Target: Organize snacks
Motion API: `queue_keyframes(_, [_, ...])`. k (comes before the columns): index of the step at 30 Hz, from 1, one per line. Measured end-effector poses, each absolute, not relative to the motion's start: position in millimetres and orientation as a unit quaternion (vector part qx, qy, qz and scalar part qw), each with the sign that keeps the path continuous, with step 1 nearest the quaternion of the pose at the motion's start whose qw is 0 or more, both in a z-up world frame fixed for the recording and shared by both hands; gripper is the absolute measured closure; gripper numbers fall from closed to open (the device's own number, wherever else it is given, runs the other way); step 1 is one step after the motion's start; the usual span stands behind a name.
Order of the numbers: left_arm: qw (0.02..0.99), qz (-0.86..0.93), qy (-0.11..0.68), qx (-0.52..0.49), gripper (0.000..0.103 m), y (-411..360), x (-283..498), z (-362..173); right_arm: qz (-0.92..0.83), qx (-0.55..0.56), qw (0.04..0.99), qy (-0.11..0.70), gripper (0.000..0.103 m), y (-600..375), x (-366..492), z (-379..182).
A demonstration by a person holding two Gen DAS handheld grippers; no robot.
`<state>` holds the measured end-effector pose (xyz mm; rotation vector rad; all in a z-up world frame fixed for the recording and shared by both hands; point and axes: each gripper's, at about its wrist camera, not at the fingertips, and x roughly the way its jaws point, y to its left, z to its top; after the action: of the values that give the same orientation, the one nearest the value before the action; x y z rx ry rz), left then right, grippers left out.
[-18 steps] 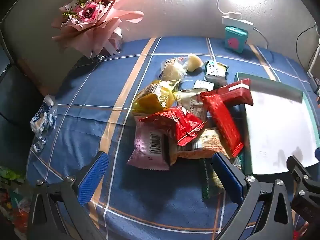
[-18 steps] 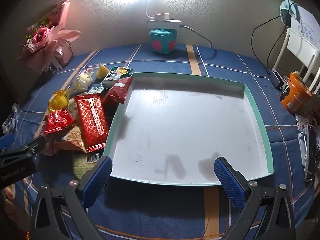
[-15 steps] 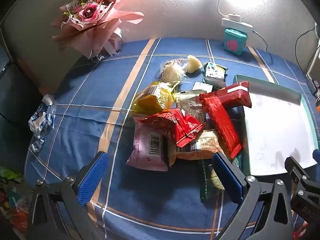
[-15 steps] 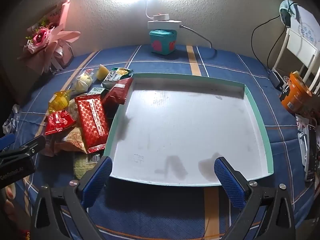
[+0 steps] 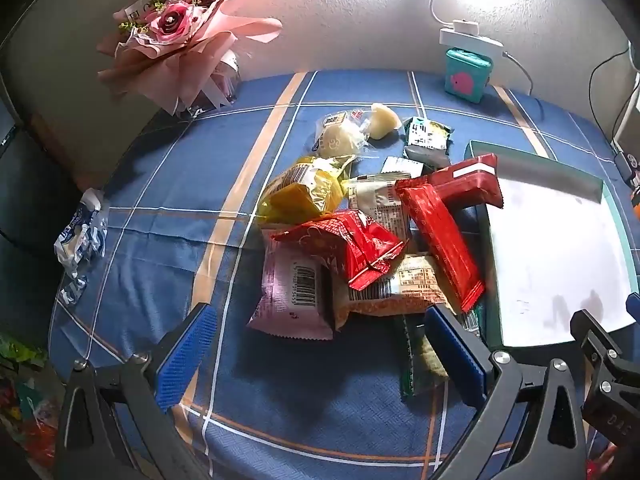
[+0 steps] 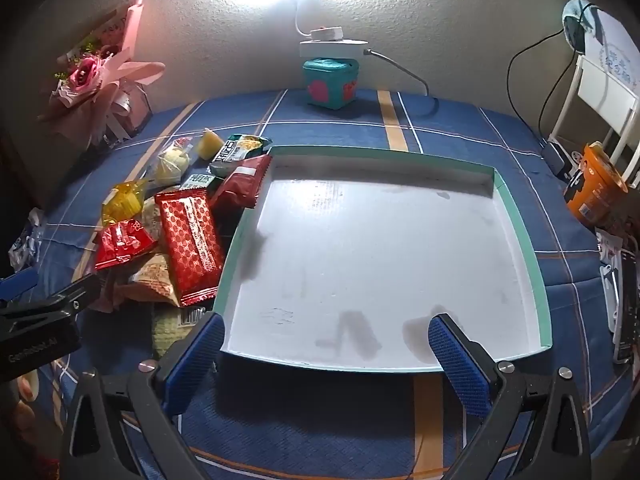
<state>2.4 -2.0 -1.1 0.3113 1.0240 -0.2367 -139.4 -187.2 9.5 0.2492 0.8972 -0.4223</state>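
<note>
Blue plaid cloth [image 5: 168, 184] covers a table where a heap of snack packets [image 5: 360, 240] lies just left of a shallow tray with a green rim [image 6: 524, 240]. Both claws stand wide, nothing between their blue pads. The left gripper [image 5: 320, 344] hangs tilted down over the near edge of the heap: a pink packet with a barcode [image 5: 292, 296] sits between and just beyond its fingers, and its right-side pad covers part of a green packet [image 5: 416, 364] lying flat on the cloth. A long red packet [image 5: 440, 240] slants across the pile, its near end close to the tray wall, while a darker red one [image 6: 244, 180] leans against the tray's far-left corner (whether it overlaps the rim is hard to tell). The right gripper [image 6: 328, 352] is over the tray's near edge, its fingertips framing the white tray floor, well apart from the snacks. A pink bouquet [image 5: 176, 36] and a teal box [image 6: 330, 84] stand by the wall.
</note>
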Motion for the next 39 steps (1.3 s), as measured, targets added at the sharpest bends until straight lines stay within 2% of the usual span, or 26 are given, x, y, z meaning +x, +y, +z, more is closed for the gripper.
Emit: queue_keyframes(39, [0.855,-0.118,0.482,0.149,0.0,-1.2,0.6,0.4,-0.2,0.122,0.872,0.429,0.0,-187.3,-138.6,12.0])
